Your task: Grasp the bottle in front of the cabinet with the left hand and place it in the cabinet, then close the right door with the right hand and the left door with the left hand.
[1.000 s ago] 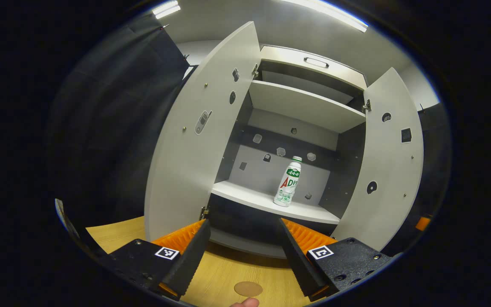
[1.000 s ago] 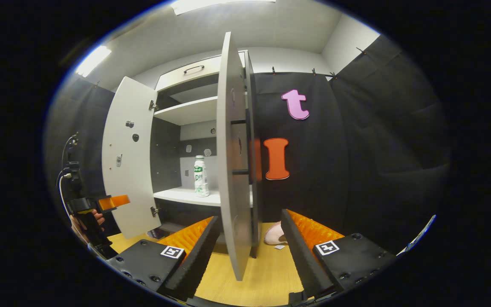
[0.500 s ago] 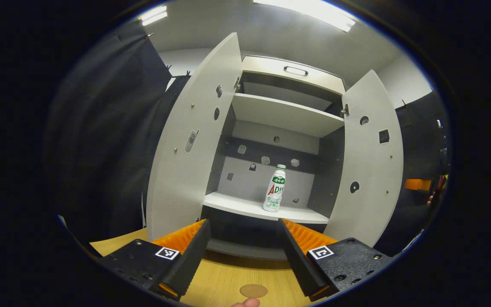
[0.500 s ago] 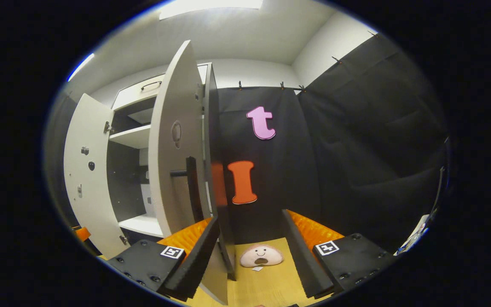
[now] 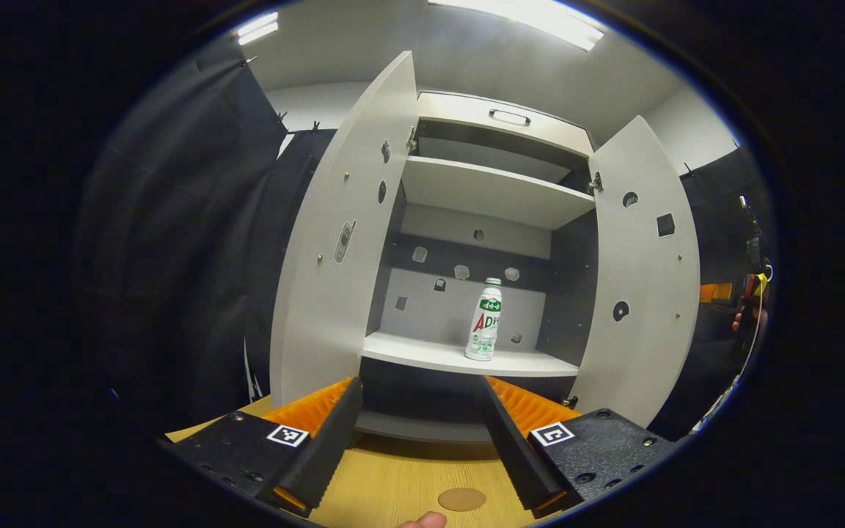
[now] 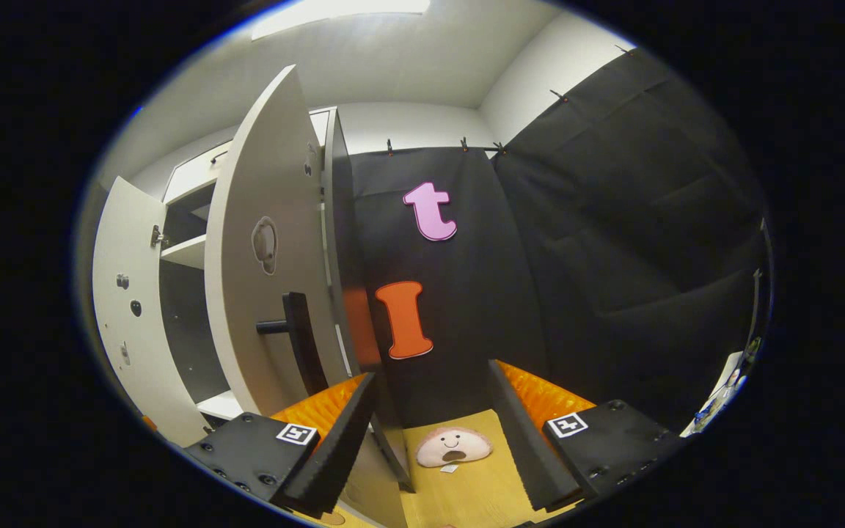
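Bottle stands upright on the cabinet's lower shelf, both doors open. My left gripper is spread wide, holding nothing, back from the cabinet. My right gripper is also spread, beside the right door's outer face near its handle.

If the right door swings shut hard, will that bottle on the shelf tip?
Possibly. The bottle stands upright, tall and narrow on a small base, so a jolt could topple it. It sits well back from the shelf edge, so it probably stays inside. A toppled round bottle may roll.
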Demonstrator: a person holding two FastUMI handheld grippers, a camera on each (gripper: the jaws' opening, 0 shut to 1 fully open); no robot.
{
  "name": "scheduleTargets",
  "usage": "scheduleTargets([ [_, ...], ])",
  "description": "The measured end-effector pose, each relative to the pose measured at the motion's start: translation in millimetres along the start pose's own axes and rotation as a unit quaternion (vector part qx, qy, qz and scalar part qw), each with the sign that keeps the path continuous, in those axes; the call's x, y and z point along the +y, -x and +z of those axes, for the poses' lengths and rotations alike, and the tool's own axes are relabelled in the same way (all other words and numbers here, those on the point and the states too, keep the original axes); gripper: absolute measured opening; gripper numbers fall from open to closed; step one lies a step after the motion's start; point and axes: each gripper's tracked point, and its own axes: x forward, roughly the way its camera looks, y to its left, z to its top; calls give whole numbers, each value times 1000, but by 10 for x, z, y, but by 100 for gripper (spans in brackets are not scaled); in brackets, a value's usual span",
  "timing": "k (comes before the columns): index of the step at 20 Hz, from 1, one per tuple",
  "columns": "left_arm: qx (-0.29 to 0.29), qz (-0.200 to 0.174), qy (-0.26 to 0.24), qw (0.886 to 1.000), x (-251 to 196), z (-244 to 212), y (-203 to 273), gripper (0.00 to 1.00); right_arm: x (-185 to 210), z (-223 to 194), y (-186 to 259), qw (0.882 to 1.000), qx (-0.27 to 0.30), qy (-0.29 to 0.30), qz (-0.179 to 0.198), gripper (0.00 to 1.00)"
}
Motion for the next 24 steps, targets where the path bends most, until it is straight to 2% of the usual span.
scheduleTargets([
  [5,8,-5,9,1000,74,-62,-45,95,84,58,16,1000,-13,21,-3,100],
  [8,9,-10,17,1000,68,-85,-111,95,153,51,35,1000,-13,24,-2,96],
  [9,8,-12,20,1000,62,-83,-128,95,178,59,51,1000,-14,27,-2,100],
  [11,5,-21,26,999,11,-87,-165,95,265,60,74,999,-14,40,3,96],
  [17,15,-38,46,998,-41,-173,-192,95,748,10,137,997,-11,70,42,96],
  [24,3,-17,41,999,151,-101,-158,95,1282,-102,111,994,-2,68,88,96],
])
